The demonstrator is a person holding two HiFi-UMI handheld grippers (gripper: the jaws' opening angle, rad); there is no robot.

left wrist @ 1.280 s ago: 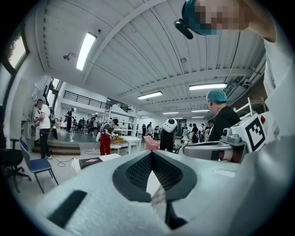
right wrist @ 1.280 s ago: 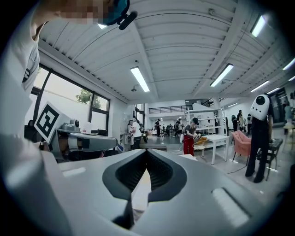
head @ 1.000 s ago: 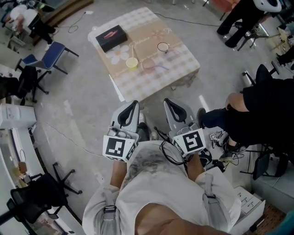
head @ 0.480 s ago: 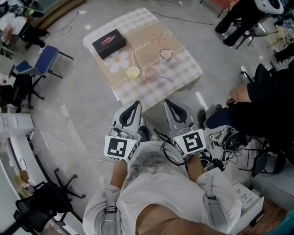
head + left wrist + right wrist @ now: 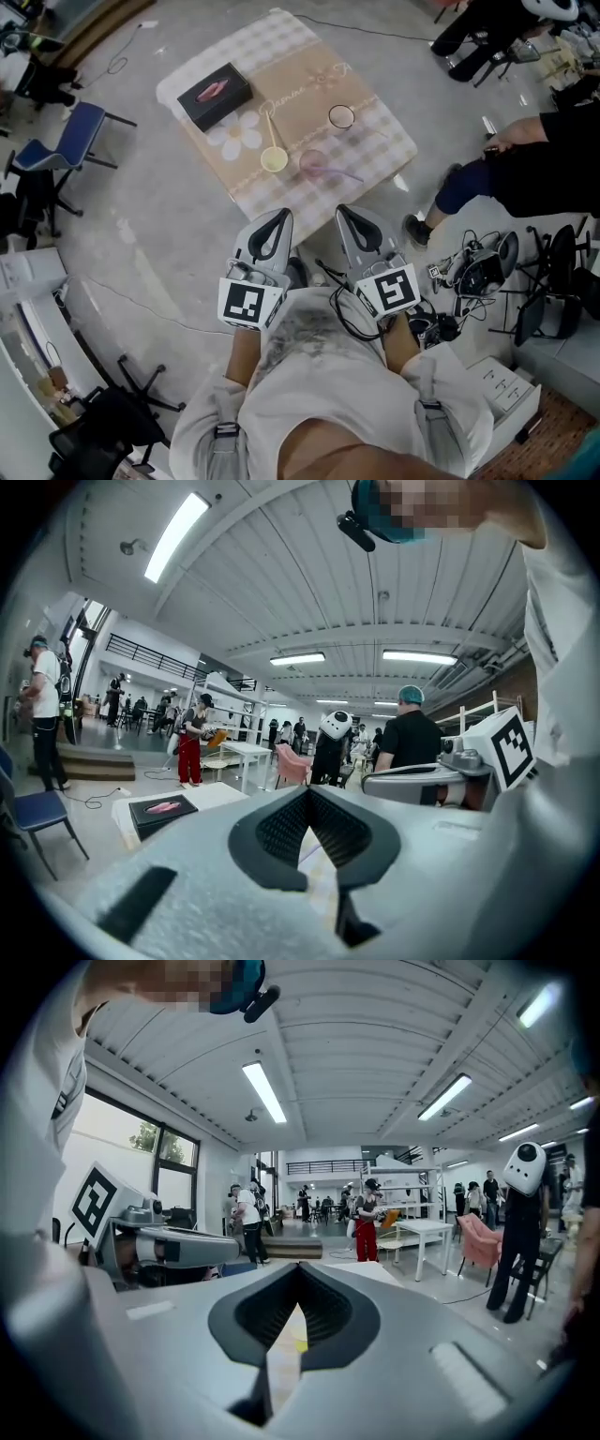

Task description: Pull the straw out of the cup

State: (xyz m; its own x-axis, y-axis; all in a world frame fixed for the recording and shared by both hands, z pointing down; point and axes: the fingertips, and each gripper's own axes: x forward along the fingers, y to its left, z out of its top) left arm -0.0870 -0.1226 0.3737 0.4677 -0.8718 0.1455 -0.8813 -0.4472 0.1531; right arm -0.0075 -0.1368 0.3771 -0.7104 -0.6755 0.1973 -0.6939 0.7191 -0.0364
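Observation:
A low table [image 5: 375, 155] with a checked cloth stands ahead of me in the head view. On it lies a clear cup [image 5: 312, 161] with a thin purple straw [image 5: 343, 174] sticking out to the right. My left gripper [image 5: 277, 219] and right gripper [image 5: 349, 214] are held side by side close to my body, short of the table's near edge, both shut and empty. The left gripper view shows its pads [image 5: 307, 794] meeting, with the table beyond. In the right gripper view, that gripper [image 5: 298, 1269] also has its pads together.
Also on the table are a black box [image 5: 214, 95], a yellow cup [image 5: 274, 159] with a pale stick and a small glass [image 5: 341, 116]. A blue chair [image 5: 70, 136] stands left. A person [image 5: 525, 164] and cables [image 5: 469, 272] are at the right.
The table has come nearer and sits lower in the head view. Both grippers keep their place in front of my body. The person at the right has shifted further right.

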